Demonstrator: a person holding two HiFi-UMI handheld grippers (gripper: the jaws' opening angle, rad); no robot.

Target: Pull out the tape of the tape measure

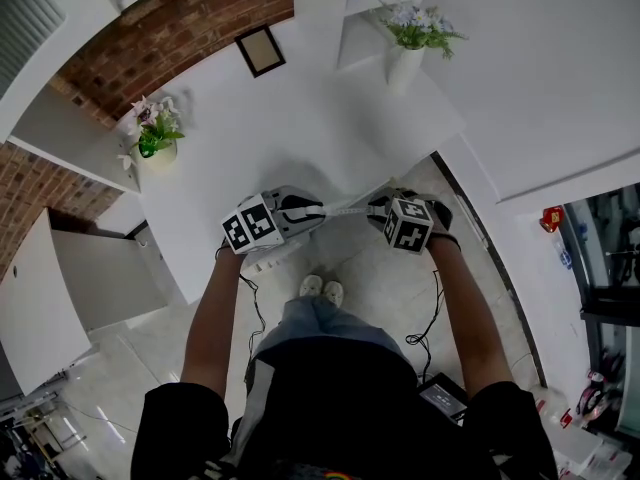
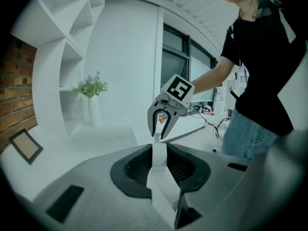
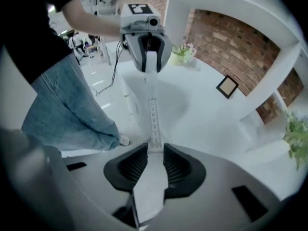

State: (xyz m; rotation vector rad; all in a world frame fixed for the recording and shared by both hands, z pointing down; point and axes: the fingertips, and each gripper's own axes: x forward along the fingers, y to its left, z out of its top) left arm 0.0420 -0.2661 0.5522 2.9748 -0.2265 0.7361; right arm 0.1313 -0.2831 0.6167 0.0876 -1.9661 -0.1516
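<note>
White table fills the middle of the head view, set against a brick wall. At the table's far left corner a green vase holds pale pink flowers. At the table's far right a tall white vase holds light blue flowers with green leaves. A dark picture frame lies on the table's far side.

Both bare forearms reach forward from the body to the table's near edge, and the two grippers face each other there, close together. The left gripper is clamped on the white tape measure, its jaws partly closed around the case. The right gripper is pinched on the free end of the tape, its pads pressing the strip from both sides. A short length of tape with printed numbers runs straight between the two grippers, just off the table's near edge and above the floor.
</note>
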